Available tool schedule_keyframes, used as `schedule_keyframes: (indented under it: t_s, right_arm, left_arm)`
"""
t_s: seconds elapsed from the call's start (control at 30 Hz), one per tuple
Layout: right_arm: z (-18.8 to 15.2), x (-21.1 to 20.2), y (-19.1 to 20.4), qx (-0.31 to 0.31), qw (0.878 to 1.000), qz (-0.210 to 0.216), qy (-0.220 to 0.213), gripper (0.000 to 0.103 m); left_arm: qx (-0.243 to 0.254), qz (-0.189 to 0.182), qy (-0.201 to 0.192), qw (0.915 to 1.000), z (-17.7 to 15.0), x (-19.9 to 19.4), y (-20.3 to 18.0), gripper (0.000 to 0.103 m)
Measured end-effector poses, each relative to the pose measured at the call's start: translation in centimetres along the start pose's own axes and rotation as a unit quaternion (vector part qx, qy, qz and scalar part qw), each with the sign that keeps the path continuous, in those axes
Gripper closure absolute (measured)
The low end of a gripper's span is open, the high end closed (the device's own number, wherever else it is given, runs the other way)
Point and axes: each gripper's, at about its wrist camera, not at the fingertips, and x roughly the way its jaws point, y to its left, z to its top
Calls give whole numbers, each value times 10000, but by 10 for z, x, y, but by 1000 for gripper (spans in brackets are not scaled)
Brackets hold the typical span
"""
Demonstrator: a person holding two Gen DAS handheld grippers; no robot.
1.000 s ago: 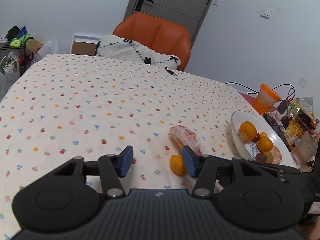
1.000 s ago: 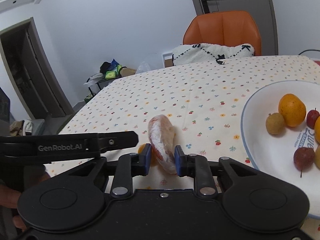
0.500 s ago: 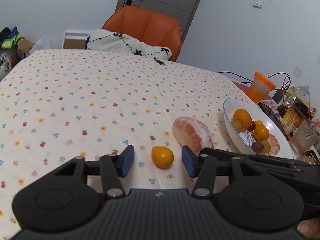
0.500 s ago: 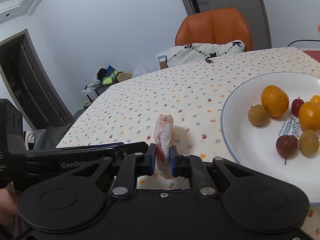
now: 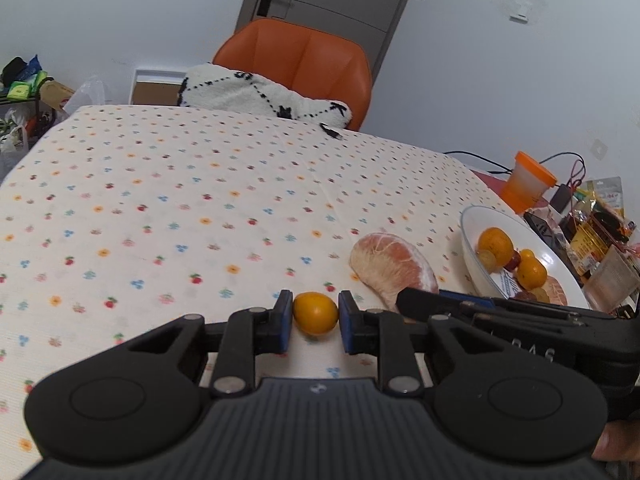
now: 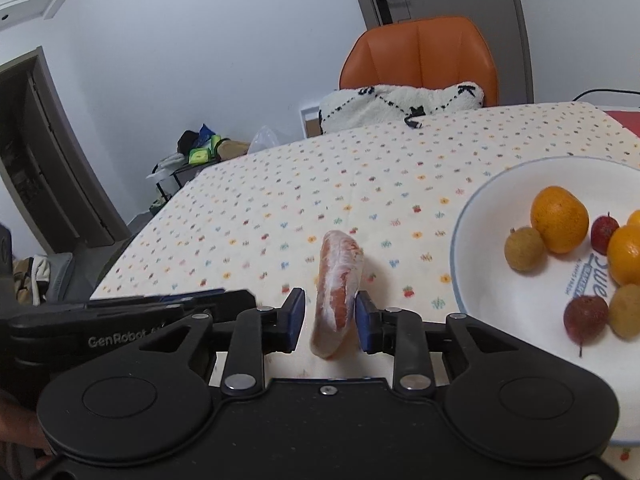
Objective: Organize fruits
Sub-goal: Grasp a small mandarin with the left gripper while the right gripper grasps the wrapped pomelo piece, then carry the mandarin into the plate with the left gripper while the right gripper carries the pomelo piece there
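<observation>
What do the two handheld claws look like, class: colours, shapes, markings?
Both the left claw and the right claw are matte black with round side discs, silver screws and blue finger pads. White "GenRobot" lettering marks the left one's side.

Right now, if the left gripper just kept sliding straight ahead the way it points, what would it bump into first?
The small orange fruit, sitting between the left gripper's blue pads. Beyond it only bare tablecloth shows, though depth is hard to judge.

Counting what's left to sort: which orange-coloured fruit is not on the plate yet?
The small orange fruit between the left tool's fingers, on the tablecloth; the others sit in the white plate.
</observation>
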Motion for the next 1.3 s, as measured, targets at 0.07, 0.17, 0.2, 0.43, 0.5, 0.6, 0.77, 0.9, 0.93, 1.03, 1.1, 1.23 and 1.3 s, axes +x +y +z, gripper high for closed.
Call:
schedule_keyframes:
  t_s: [0.07,0.17,0.2,0.43,0.5,0.6,0.77,0.9,0.93,1.03,1.1,1.23,1.3]
  right_arm:
    - [1,2,4,-74,10000,-21,-34,77]
    - [3,2,11,-235,9997,-36,-64,87]
    - [2,2,13,-265,9996,-8,-68,87]
    - [4,9,25,-518,9986,-135,-41,71]
    - [5,12,26,-477,9988,-139,-28,70]
    - [6,15,29,-566,9981,-221,-52,70]
    - [7,19,26,-382,9992,-71,-50,86]
    - [7,12,26,-416,9989,-110,-161,89]
    - [7,9,24,-361,9992,-68,-183,89]
    - [8,-2,23,-353,9990,-69,-280,89]
    - [9,-10,21,-321,9988,-71,-359,90]
    - [10,-29,16,-283,9981,-87,-543,90]
    - [11,-37,12,-243,9977,-120,-621,90]
  left_arm:
    - [-42,37,-9,10000,1,-1,4,80]
    - [-99,55,-19,9999,1,-3,10,80]
    - [-112,55,-18,9999,1,-4,11,80]
    - [-177,26,-17,9998,0,-6,16,80]
    - [-196,36,-29,9998,1,-7,17,80]
    - [-231,60,-48,9997,2,-8,21,80]
    - [-268,91,-61,9996,2,-10,24,80]
    - [-268,96,-80,9996,4,-11,23,80]
    - [-265,96,-93,9996,4,-12,21,80]
    - [-243,77,-143,9996,5,-15,16,80]
    - [-216,47,-175,9996,6,-17,12,80]
    - [-122,-23,-241,9996,9,-19,-2,80]
    - [-63,-66,-271,9996,10,-20,-10,80]
